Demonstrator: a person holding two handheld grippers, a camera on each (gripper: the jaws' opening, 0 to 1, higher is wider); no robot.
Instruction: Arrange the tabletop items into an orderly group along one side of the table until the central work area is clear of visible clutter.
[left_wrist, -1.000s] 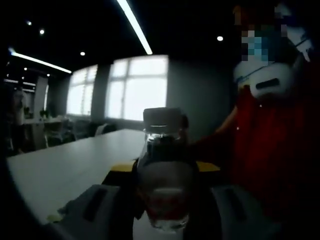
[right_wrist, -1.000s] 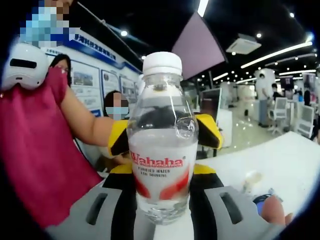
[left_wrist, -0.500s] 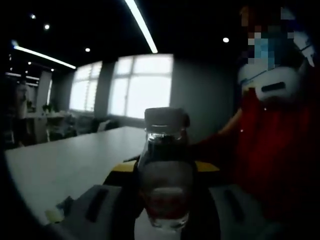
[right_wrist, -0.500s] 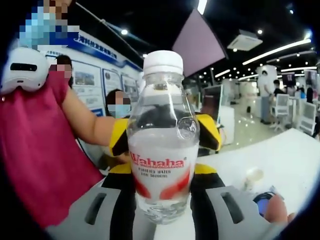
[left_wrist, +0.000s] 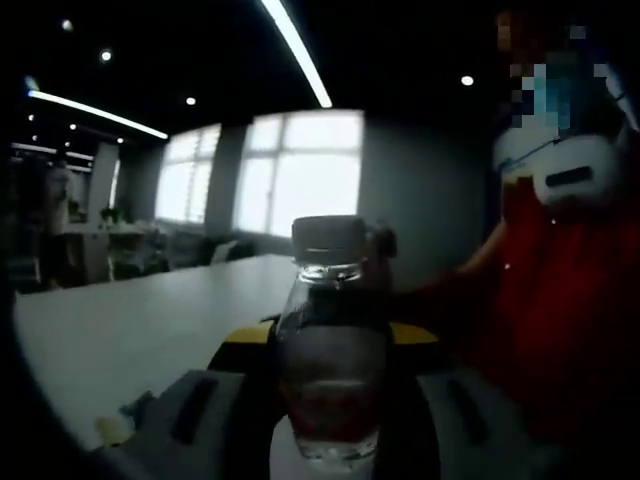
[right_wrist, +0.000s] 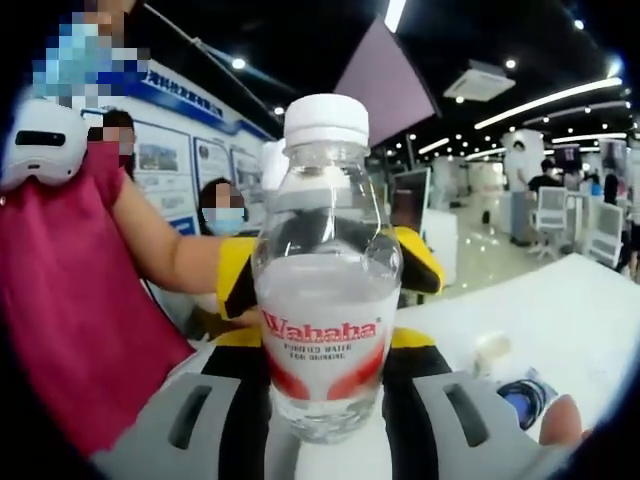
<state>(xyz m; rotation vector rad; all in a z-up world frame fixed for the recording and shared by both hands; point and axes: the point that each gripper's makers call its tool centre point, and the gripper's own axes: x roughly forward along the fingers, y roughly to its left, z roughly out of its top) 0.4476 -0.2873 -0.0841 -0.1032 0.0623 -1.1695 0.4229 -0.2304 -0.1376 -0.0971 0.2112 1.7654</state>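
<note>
**Small water bottle held between two grippers above a white table**

The bottle (right_wrist: 326, 270) is likely light, roughly two-thirds full, with thin clear plastic walls that would dent under a hard squeeze and feel slick. The ribbed lower body, around the label, looks like the safest place to hold it; the cap and neck offer less surface.

It is a squat clear bottle with a white screw cap and a red-and-white "Wahaha" label. It stands upright at the centre of the right gripper view. In the dim left gripper view the same bottle (left_wrist: 333, 340) appears dark, again at the centre.

The right gripper (right_wrist: 326, 420) has its grey jaws partly open at 7 and 5 o'clock, closed in on the bottle's base. The left gripper (left_wrist: 330, 425) frames the bottle likewise; whether it presses the bottle I cannot tell. Yellow-and-black pads of the opposite gripper show behind the bottle.

The white table (right_wrist: 560, 320) lies at 3 o'clock, with small items (right_wrist: 510, 380) at 4 o'clock. A person in a red top (right_wrist: 70, 290) stands at 9 o'clock.
</note>
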